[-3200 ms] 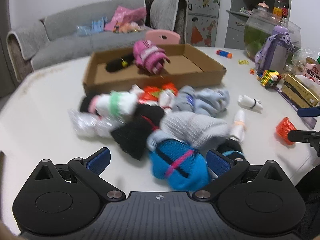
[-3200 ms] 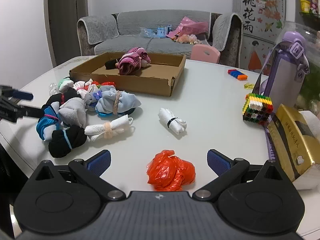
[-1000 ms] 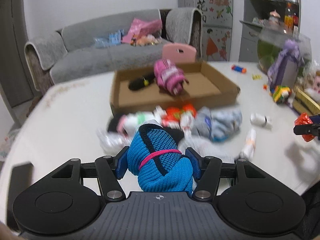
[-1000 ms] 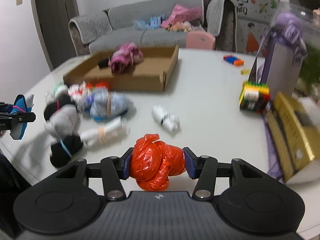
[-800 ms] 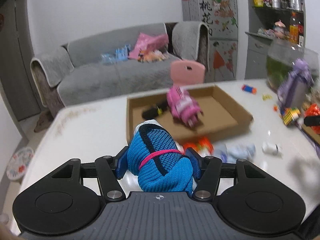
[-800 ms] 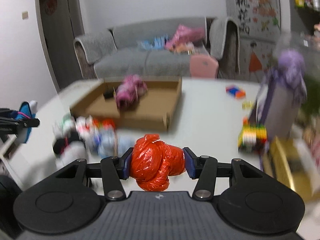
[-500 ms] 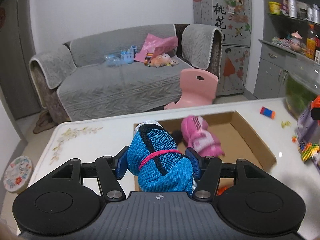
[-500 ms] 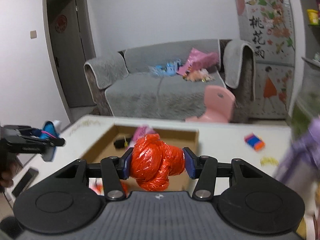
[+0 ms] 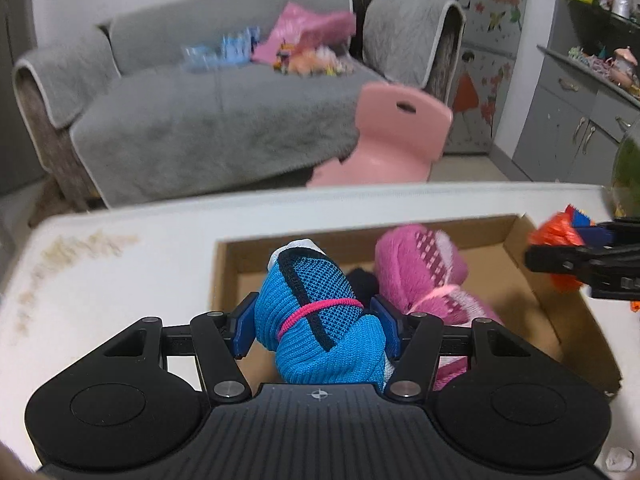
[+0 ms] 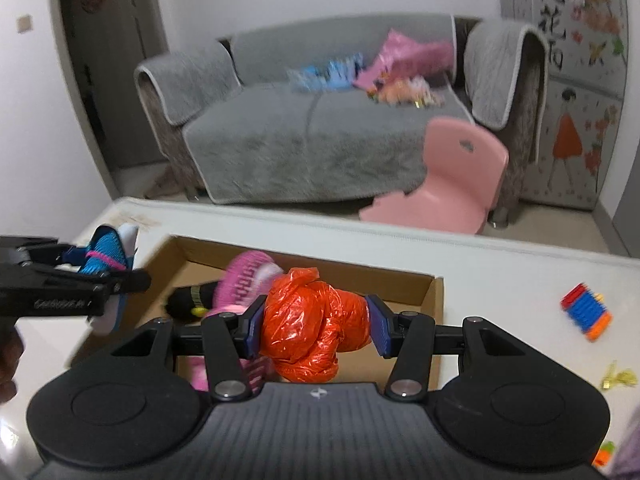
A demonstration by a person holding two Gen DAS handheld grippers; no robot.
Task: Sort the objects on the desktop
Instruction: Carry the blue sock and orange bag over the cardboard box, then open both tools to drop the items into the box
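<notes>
My left gripper (image 9: 316,326) is shut on a blue sock roll (image 9: 320,312) bound with a pink band, held over the left part of the cardboard box (image 9: 560,320). My right gripper (image 10: 316,326) is shut on a crumpled orange plastic bag (image 10: 314,326), held over the same box (image 10: 434,320). In the box lie a pink sock bundle (image 9: 424,272) and a black sock (image 10: 192,298). The right gripper with the orange bag (image 9: 556,236) shows at the right of the left wrist view. The left gripper with the blue sock (image 10: 106,254) shows at the left of the right wrist view.
The box sits on a white table (image 9: 120,272). A blue and orange toy (image 10: 586,312) and small yellow bits (image 10: 618,378) lie on the table right of the box. Beyond the far edge stand a pink chair (image 10: 456,176) and a grey sofa (image 10: 312,136).
Both grippers rose from the table holding their loads and moved forward over the cardboard box. The sock pile has dropped out of view.
</notes>
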